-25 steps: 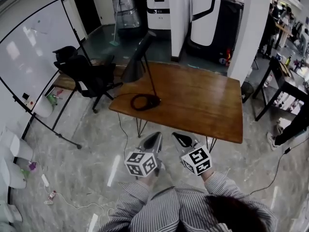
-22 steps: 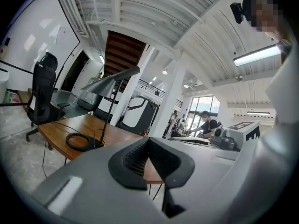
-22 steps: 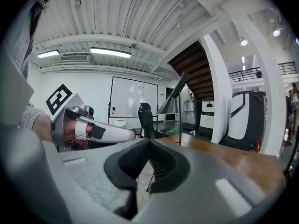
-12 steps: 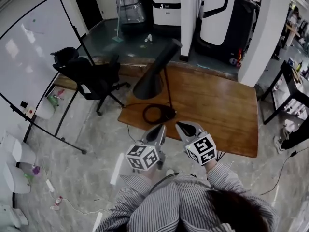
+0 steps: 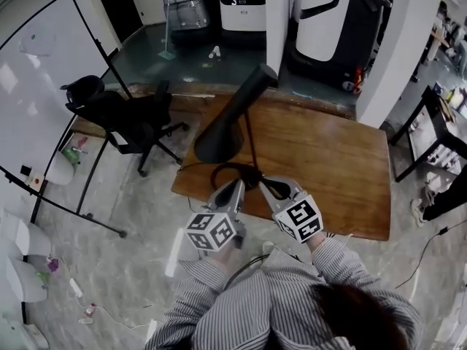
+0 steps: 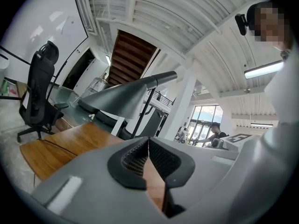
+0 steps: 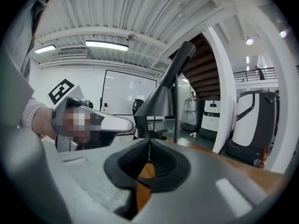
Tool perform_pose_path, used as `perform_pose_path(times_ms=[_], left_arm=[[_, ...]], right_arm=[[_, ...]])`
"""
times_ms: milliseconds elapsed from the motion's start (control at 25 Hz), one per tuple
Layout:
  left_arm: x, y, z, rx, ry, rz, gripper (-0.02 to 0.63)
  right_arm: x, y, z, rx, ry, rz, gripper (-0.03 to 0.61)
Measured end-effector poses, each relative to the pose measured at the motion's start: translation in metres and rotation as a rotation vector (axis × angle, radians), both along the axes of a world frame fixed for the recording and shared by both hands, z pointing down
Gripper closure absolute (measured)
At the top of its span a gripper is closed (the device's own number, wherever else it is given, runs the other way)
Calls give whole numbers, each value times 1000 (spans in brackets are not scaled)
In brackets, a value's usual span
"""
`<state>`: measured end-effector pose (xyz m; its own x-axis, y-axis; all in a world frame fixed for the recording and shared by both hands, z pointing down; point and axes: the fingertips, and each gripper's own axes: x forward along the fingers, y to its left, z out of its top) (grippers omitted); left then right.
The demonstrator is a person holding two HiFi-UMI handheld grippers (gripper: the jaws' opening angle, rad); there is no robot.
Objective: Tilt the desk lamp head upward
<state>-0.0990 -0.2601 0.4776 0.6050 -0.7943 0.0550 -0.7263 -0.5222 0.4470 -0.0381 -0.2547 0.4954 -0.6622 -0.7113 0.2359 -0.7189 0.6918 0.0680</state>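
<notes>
Brown wood formed the top of the desk [image 5: 328, 159], and the black desk lamp [image 5: 232, 115] was stood on it near its left front corner. The lamp's round base [image 5: 226, 172] was set just inside the front edge, with a thin stem rising from it. The cone-shaped lamp head [image 5: 217, 137] was tilted downward, with its wide mouth low over the left side of the desk and its narrow end raised at the top of the stem.

2 claws were held side by side at the front edge of the desk, just before the base. The left claw [image 5: 236, 187] was closed, its 2 jaws brought together at the tips, and nothing was gripped between them. In the left gripper view the lamp head was seen above and beyond that claw, clear of it. The right claw [image 5: 265, 186] was likewise closed on nothing and was pointed toward the stem. Whether either claw touched the base could not be told from the head view.

A black office chair [image 5: 120, 115] was placed on the floor left of the desk, with a whiteboard [image 5: 44, 71] beyond it. Striped sleeves [image 5: 211, 297] were seen on the person's arms.
</notes>
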Motion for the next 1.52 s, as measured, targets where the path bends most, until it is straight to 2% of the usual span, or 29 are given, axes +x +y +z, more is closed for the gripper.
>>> perform_pose_path(times_ms=[120, 440, 680, 960, 1200, 1320, 1440, 1520], left_arm=[[2, -16, -1, -6, 41, -17, 571], [1, -54, 3, -48, 129, -61, 539], [0, -70, 3, -30, 137, -101, 465], [2, -78, -2, 1, 144, -100, 458], [-5, -83, -13, 41, 215, -104, 457], [-4, -82, -16, 59, 242, -86, 484], [-3, -82, -18, 69, 232, -77, 528], [-4, -82, -17, 72, 230, -69, 531]], right_arm=[[4, -16, 2, 2, 2, 0, 560], [7, -67, 10, 3, 35, -14, 560], [3, -103, 20, 2, 70, -15, 519], [-14, -124, 34, -19, 97, -67, 511], [-25, -132, 39, -26, 107, -105, 511], [-27, -135, 43, -27, 124, -105, 517], [-27, -136, 43, -28, 116, -100, 522], [-28, -136, 43, -32, 112, -101, 523]])
